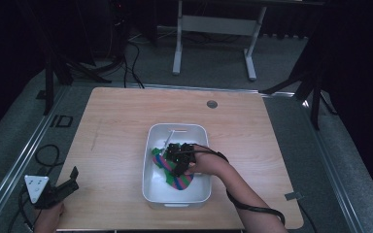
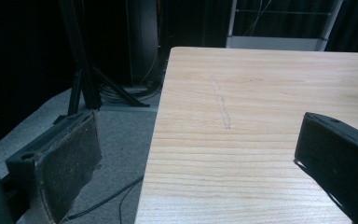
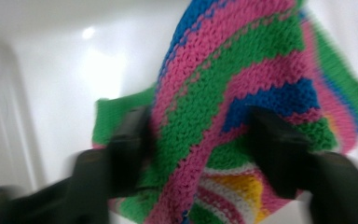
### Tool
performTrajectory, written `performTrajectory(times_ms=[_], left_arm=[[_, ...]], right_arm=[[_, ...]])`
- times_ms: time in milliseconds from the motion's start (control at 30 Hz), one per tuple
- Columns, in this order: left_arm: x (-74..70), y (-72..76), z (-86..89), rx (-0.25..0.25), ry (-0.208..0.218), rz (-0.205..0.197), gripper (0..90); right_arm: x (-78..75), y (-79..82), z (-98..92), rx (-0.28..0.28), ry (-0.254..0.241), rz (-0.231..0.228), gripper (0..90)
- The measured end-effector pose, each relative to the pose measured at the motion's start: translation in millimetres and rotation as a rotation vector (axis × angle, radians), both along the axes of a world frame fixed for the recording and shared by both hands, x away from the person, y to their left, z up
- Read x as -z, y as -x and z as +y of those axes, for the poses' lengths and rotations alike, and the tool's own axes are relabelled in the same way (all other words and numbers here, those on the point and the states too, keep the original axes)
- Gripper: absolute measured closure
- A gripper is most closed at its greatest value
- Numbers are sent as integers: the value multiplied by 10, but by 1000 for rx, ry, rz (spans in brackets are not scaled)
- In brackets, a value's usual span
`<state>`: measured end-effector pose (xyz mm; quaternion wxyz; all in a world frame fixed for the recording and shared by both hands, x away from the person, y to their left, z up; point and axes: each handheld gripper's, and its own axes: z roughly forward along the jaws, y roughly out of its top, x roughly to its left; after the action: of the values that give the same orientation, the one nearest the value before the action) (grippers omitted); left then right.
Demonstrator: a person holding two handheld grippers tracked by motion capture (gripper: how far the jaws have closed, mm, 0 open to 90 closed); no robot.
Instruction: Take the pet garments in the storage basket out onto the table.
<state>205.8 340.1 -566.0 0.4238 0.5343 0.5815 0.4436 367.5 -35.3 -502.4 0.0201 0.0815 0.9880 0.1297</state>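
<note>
- We have our right gripper (image 1: 176, 160) down inside the white bin (image 1: 153, 190), which sits near the middle of the table (image 1: 111, 126), closer to its near edge.
- The one knitted cloth (image 3: 242, 88), striped pink, green, blue and yellow, lies bunched in the near half of that bin.
- In the right gripper view, a raised ridge of the cloth stands between the two fingers (image 3: 128, 140). They are partly spread around it, and we judge they are not yet clamping it.
- To do this step well, we should keep that ridge centred, let the fingers sink a little deeper into the knit, and squeeze only once both pads meet the fabric.
- The knit looks loose and stretchy, so a shallow nip could slip off. A thick fold should hold better than a single layer.
- We should lift straight up and keep clear of the bin wall, so the cloth does not snag on the rim.
- Our left gripper (image 1: 64, 187) waits at the near left corner of the table, fingers (image 2: 65, 163) spread wide with nothing between them.
- Count: one bin, one cloth, two grippers. A small pale item lies at the far end of the bin, but it is too small to identify.
</note>
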Motion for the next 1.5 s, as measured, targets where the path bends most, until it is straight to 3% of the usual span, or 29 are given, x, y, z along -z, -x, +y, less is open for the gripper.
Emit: performTrajectory(times_ms=[33, 100, 167, 300, 500, 700, 967, 1267, 1367, 1500], left_arm=[[0, 0, 1, 0, 1, 0, 9], [-1, 1, 3, 0, 2, 0, 9], [-1, 1, 5, 0, 3, 0, 9], [0, 0, 2, 0, 1, -1, 9], [-1, 0, 1, -3, -1, 1, 9], [-1, -1, 2, -6, 0, 2, 9], [-1, -4, 3, -7, 0, 2, 9], [-1, -4, 3, -10, 1, 3, 9], [-1, -4, 4, -10, 3, 3, 9], [-3, 1, 15, -9, 10, 2, 9]], right_arm=[[16, 20, 18, -14, 24, -19, 587], [11, 52, 31, -27, 26, -65, 745], [-19, 40, 4, 8, 3, -58, 777], [-160, 28, -139, 59, -100, -38, 790], [-451, 72, -347, 118, -253, -59, 792], [-739, 124, -483, 138, -359, -85, 792], [-1184, 235, -588, 116, -508, -113, 791], [-1713, 344, -834, 118, -644, -183, 791], [-1851, 348, -1005, 150, -671, -224, 790], [-1919, 307, -1226, 200, -683, -265, 790]])
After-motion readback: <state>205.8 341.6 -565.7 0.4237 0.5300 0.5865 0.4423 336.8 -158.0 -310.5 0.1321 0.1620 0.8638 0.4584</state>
